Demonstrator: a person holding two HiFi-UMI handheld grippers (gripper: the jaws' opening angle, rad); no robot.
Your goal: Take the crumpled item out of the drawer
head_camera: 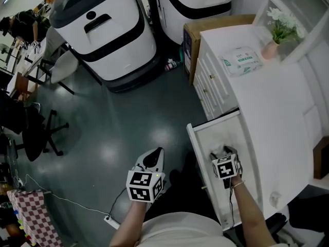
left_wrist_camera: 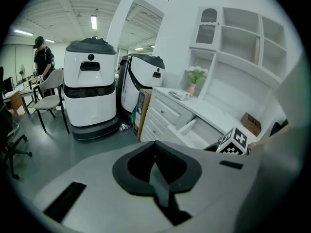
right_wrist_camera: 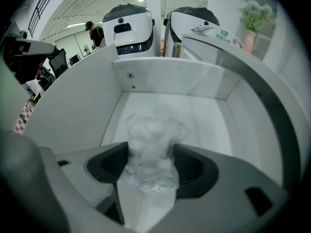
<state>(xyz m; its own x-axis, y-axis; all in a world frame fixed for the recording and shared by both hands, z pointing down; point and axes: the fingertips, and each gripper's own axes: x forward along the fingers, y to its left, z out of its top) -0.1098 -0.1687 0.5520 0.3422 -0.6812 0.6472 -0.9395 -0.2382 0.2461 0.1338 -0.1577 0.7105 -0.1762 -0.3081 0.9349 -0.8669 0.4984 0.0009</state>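
Observation:
The crumpled item (right_wrist_camera: 150,144), a wad of clear plastic film, lies on the floor of the open white drawer (right_wrist_camera: 160,81). My right gripper (right_wrist_camera: 150,165) is lowered into the drawer with its jaws wide, one on each side of the wad; the film brushes the pads without being squeezed. From the head view, the right gripper (head_camera: 224,151) is inside the pulled-out drawer (head_camera: 198,153) and hides the wad. My left gripper (head_camera: 156,153) hangs over the floor left of the drawer, shut and empty, pads (left_wrist_camera: 156,171) together.
The drawer juts from a white cabinet (head_camera: 267,102) that carries a wipes pack (head_camera: 240,60) and a flower pot (head_camera: 277,35). Two large white robots (head_camera: 103,30) and a cardboard box (head_camera: 205,27) stand beyond. An office chair (head_camera: 36,133) is at the left.

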